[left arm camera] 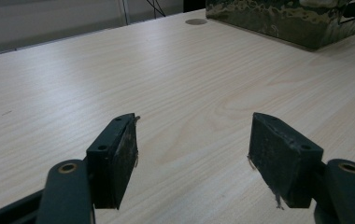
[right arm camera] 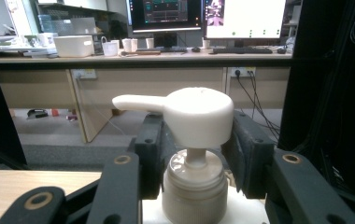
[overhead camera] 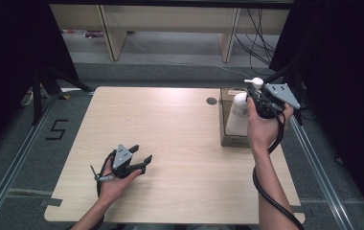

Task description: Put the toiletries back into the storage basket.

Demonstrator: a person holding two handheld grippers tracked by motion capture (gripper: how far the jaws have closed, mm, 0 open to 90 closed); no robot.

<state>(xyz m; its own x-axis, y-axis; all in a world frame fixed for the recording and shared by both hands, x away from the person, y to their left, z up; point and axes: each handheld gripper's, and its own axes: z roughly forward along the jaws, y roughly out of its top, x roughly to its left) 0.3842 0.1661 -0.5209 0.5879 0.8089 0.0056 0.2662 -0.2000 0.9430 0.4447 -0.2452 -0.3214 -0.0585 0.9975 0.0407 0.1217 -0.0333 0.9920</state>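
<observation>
Two grippers: left gripper (overhead camera: 142,162) sits at the lower left of the high view; right gripper (overhead camera: 256,98) is at the upper right, over the box.
Pump bottle: white pump bottle (overhead camera: 240,112) stands upright in the cardboard box (overhead camera: 228,139) at the right of the high view, its pump head above the box rim.
Right fingers: in the right gripper view the two black fingers (right arm camera: 150,154) stand on either side of the pump head (right arm camera: 196,116) and collar, close against them; whether the pads actually press on the plastic cannot be told.
Left fingers: spread wide, with bare table (left arm camera: 166,84) between them in the left gripper view; the left gripper lies low over the wood, well apart from the bottle.
Around: a small round grommet (overhead camera: 211,101) lies in the table just left of the box; the box wall stands between the bottle body and the open table.
Background: desks with monitors (right arm camera: 203,16) fill the upper part of the right gripper view.
Materials: light wood-grain table; brown cardboard box, open at the top; smooth white plastic bottle with a ribbed collar (right arm camera: 194,186) and a long spout pointing to the left of the frame; finger pads black, flat and scuffed.
</observation>
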